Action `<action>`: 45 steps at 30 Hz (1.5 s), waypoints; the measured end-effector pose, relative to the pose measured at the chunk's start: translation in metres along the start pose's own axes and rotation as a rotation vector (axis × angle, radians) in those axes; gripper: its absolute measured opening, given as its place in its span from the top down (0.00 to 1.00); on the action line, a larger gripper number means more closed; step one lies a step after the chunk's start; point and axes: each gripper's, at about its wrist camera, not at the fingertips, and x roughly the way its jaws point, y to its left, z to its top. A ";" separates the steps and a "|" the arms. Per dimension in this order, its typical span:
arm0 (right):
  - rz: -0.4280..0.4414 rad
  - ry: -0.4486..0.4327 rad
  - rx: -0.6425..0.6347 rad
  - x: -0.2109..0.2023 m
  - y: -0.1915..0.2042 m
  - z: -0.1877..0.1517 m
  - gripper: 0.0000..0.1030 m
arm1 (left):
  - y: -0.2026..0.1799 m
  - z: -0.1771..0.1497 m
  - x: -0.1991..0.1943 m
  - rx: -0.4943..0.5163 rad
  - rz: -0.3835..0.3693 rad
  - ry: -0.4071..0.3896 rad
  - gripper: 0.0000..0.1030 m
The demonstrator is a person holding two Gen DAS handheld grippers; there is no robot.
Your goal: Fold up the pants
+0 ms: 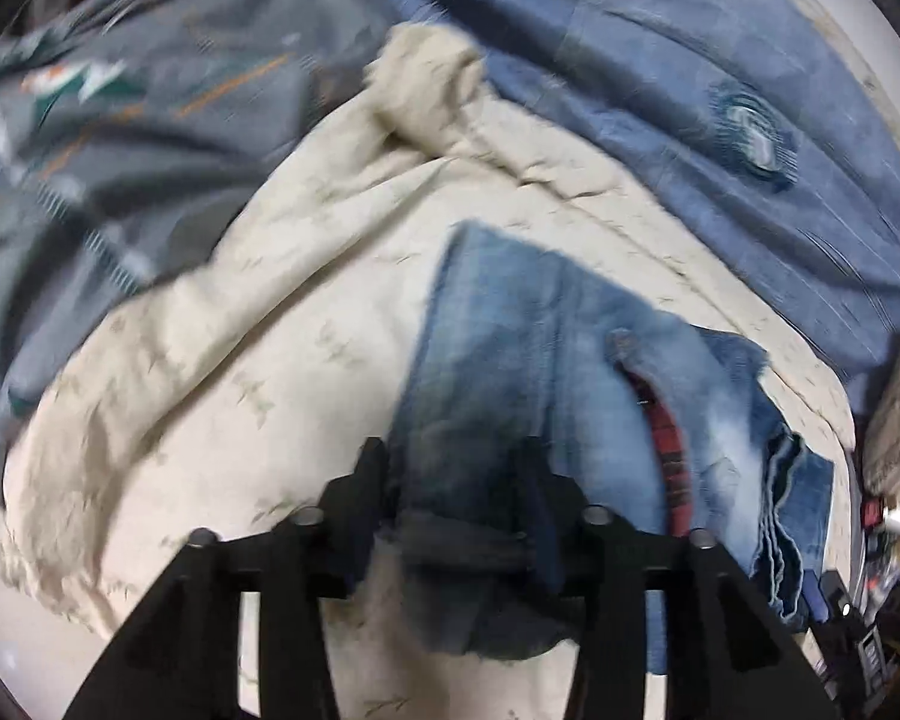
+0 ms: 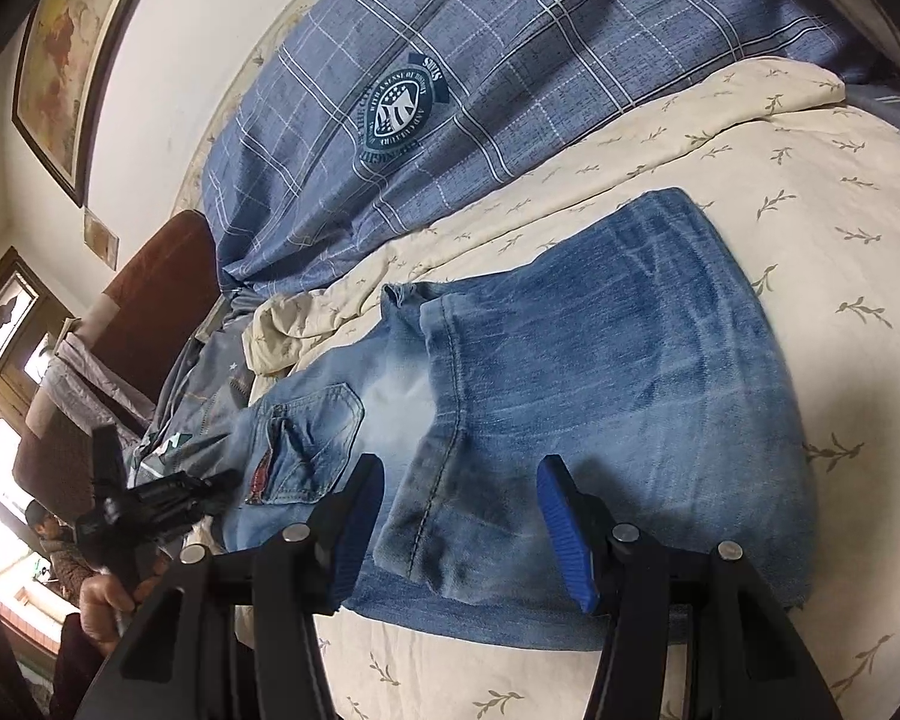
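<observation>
Denim fills the middle of both views: the pants (image 2: 570,396) lie partly folded on a cream bedspread (image 2: 750,138) printed with small sprigs, the legs doubled back over the seat so that a back pocket (image 2: 306,444) with a red plaid lining shows beside them.

The right gripper (image 2: 459,516) hovers low over the folded legs, its blue-padded fingers (image 2: 561,531) spread well apart, with cloth under them but nothing pinched. The left gripper (image 1: 450,504) points steeply down at a dark, worn end of the pants. That cloth sits between its black fingers (image 1: 363,498), which stand partly apart; the blur there keeps me from telling whether they press on it.

Around the pants the bed is crowded. A blue checked duvet (image 2: 498,60) with a round dark green crest lies heaped just beyond the bedspread, along the wall. A grey patterned cloth (image 1: 120,138) is bunched on the other side, and a rumpled corner of the bedspread (image 1: 426,78) rises between the two.

In the right wrist view a hand (image 2: 105,600) grips the handle of the left gripper near a brown headboard (image 2: 156,306), below a framed map (image 2: 69,60) on the wall.
</observation>
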 end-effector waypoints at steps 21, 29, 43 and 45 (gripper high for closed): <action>-0.020 0.036 -0.338 0.058 0.088 -0.024 0.71 | -0.010 -0.007 0.021 -0.047 -0.109 -0.005 0.65; -0.073 0.114 -0.422 0.103 0.101 -0.039 0.71 | -0.016 -0.001 0.008 -0.016 -0.160 -0.033 0.73; -0.054 0.133 -0.444 0.096 0.099 -0.043 0.71 | -0.057 0.014 -0.032 0.117 -0.101 -0.109 0.79; -0.050 0.138 -0.441 0.096 0.097 -0.042 0.71 | -0.032 0.016 -0.021 0.053 -0.056 -0.080 0.66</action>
